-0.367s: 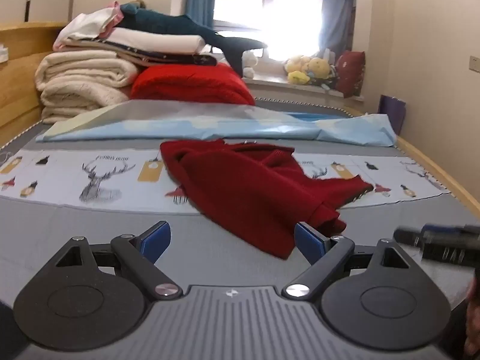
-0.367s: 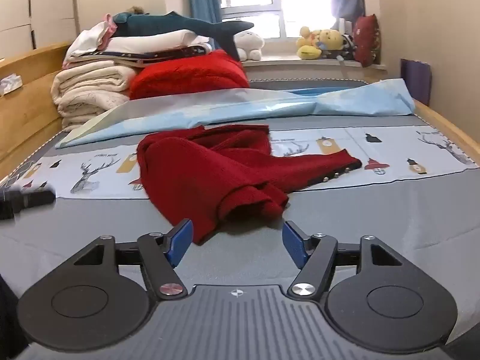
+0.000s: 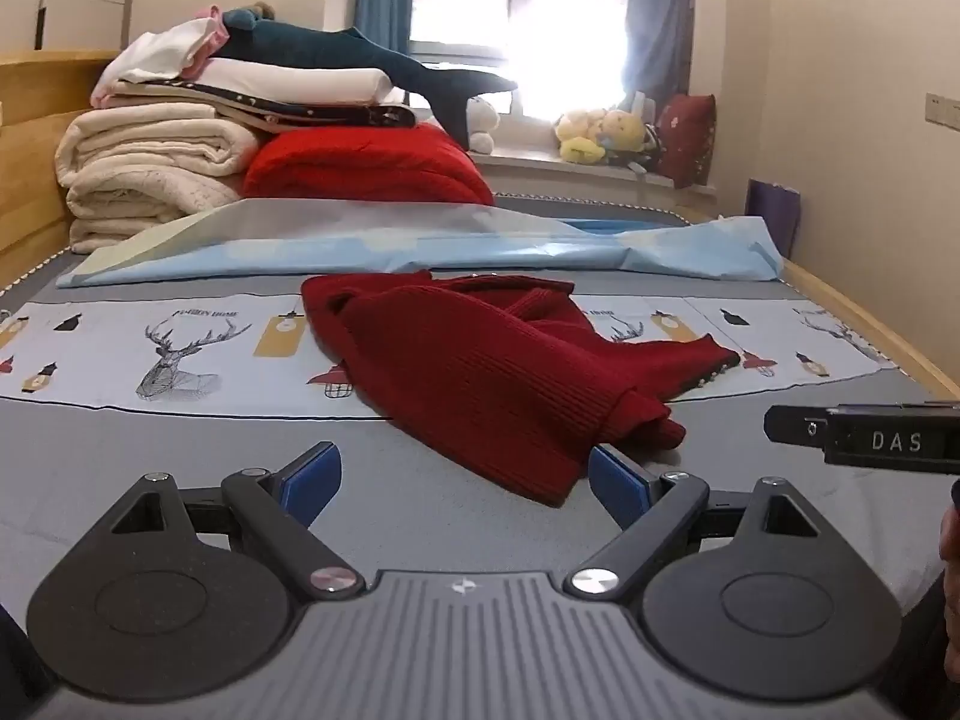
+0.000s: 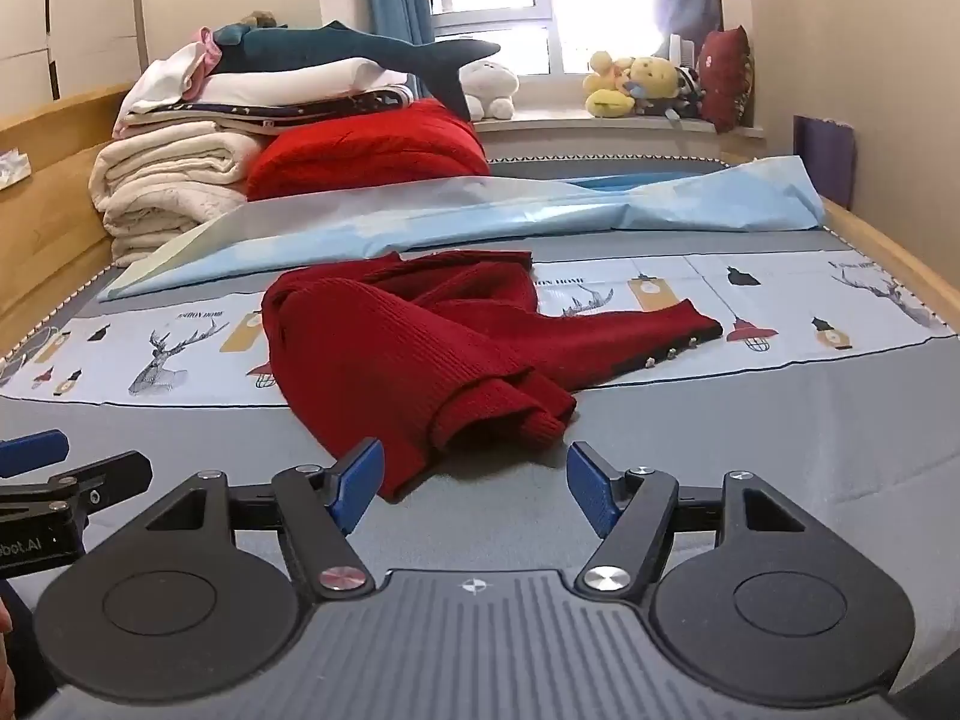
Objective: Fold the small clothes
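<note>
Both tongs stand wide apart and hold nothing. Left gripper (image 3: 465, 480) hovers low over the grey bed cover (image 3: 180, 450), its blue pads (image 3: 312, 480) clear of the cloth; the near corner of the red knitted garment (image 3: 480, 372) lies between its fingers without touching either. Right gripper (image 4: 474, 489) is likewise spread, with the garment's (image 4: 408, 360) rolled hem just ahead of its fingers.

That garment lies crumpled near the middle of the bed, partly on the deer-print strip (image 3: 180, 348), one sleeve stretched toward the right edge of the bed. Behind it a light blue sheet (image 3: 420, 246) runs across. At the bed's far left corner sit stacked folded blankets (image 3: 144, 180), a red quilt (image 3: 366, 168) and a plush shark (image 3: 360, 60). Soft toys (image 4: 636, 84) sit on the windowsill.
</note>
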The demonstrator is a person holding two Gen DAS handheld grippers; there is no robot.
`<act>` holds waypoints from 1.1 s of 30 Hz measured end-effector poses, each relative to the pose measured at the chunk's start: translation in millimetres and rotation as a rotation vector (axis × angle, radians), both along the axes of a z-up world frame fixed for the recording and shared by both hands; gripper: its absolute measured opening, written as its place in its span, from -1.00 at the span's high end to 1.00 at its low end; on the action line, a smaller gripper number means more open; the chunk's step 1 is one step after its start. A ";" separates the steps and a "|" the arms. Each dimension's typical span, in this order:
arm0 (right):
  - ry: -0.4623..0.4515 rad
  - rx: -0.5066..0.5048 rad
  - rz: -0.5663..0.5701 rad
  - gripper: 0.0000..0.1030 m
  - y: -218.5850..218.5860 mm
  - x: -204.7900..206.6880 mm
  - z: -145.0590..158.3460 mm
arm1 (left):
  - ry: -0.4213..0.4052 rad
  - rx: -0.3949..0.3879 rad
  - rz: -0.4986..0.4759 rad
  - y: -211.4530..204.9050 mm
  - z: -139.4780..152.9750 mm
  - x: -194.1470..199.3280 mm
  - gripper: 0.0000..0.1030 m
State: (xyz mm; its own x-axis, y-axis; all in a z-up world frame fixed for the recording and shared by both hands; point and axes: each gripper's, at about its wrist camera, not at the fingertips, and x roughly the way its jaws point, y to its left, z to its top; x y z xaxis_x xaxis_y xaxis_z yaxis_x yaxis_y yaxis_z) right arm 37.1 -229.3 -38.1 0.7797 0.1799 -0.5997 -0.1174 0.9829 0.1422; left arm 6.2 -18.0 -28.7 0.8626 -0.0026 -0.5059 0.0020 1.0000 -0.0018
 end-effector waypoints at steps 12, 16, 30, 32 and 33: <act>-0.028 -0.020 -0.003 -0.39 15.8 0.8 1.3 | -0.019 -0.058 -0.007 4.6 -12.3 5.1 -0.80; -0.032 -0.061 0.015 -0.39 21.4 0.2 -5.8 | -0.018 -0.063 -0.013 5.6 -12.3 6.0 -0.80; -0.034 -0.072 0.043 -0.40 28.2 5.3 -9.3 | -0.008 -0.055 0.006 3.5 -17.3 12.1 -0.80; -0.034 -0.072 0.045 -0.40 28.7 5.3 -9.4 | -0.008 -0.052 0.006 1.7 -18.0 12.5 -0.80; -0.034 -0.072 0.045 -0.40 29.1 5.0 -9.4 | -0.007 -0.052 0.006 1.8 -18.1 12.5 -0.80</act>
State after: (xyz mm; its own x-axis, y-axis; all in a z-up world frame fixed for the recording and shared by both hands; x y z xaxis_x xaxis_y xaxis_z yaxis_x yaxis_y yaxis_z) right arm 42.1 -200.2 -47.5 0.7919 0.1724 -0.5857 -0.1649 0.9841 0.0666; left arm 18.7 -16.2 -46.9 0.8664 -0.0237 -0.4988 -0.0034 0.9986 -0.0534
